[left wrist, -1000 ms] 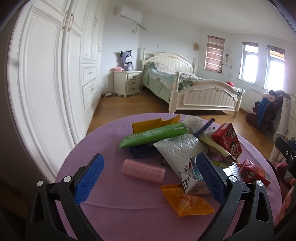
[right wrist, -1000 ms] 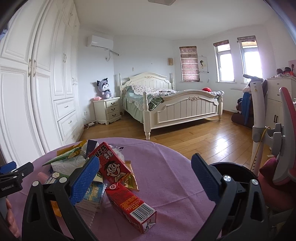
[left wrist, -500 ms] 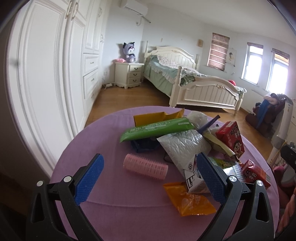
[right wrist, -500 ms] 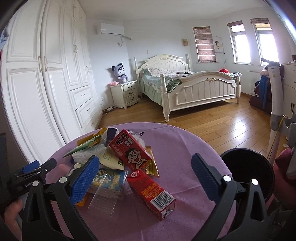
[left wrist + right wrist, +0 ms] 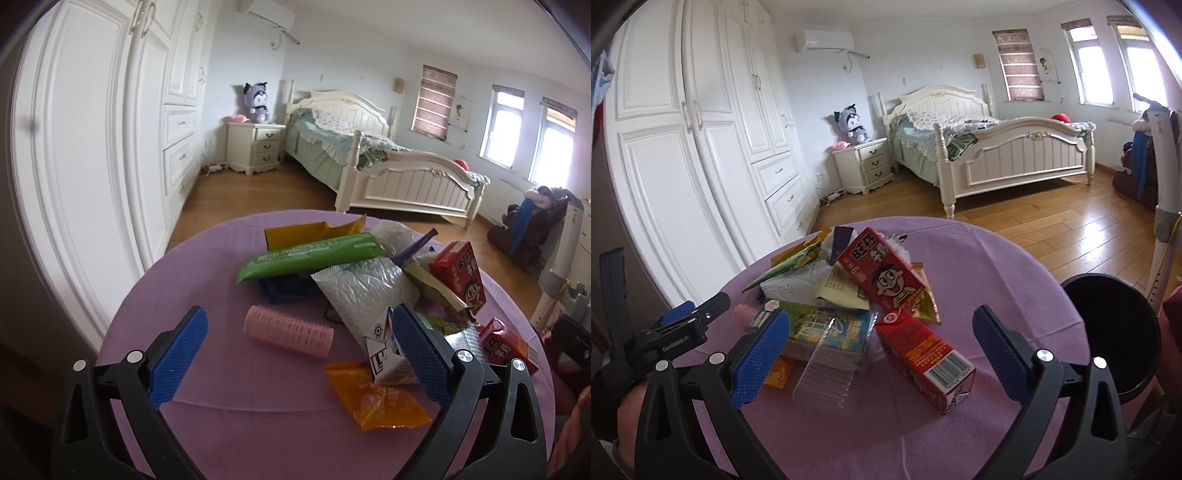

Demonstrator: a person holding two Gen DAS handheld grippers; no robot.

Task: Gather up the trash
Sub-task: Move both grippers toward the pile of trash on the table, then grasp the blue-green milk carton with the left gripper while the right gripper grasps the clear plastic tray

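A heap of trash lies on the round purple table [image 5: 221, 387]. In the left wrist view I see a green wrapper [image 5: 310, 254], a silver bag [image 5: 365, 291], a pink hair roller [image 5: 288, 330], an orange wrapper [image 5: 376, 398] and a small white carton [image 5: 382, 354]. My left gripper [image 5: 299, 354] is open above the near edge, empty. In the right wrist view a red milk carton [image 5: 923, 354] lies nearest, a second red carton [image 5: 882, 273] rests on the heap, and a clear plastic tray [image 5: 831, 365] lies to the left. My right gripper [image 5: 882, 350] is open, straddling the near red carton from above.
A black bin [image 5: 1115, 332] stands beside the table at the right. White wardrobes [image 5: 92, 147] line the left wall. A bed [image 5: 990, 147] and nightstand [image 5: 864, 166] stand across the wooden floor. A hand holds the left gripper [image 5: 672, 325] at the lower left of the right wrist view.
Both grippers have moved forward and tilted down toward the heap; the red carton and the roller sit larger between the fingers. Nothing was taken hold of.
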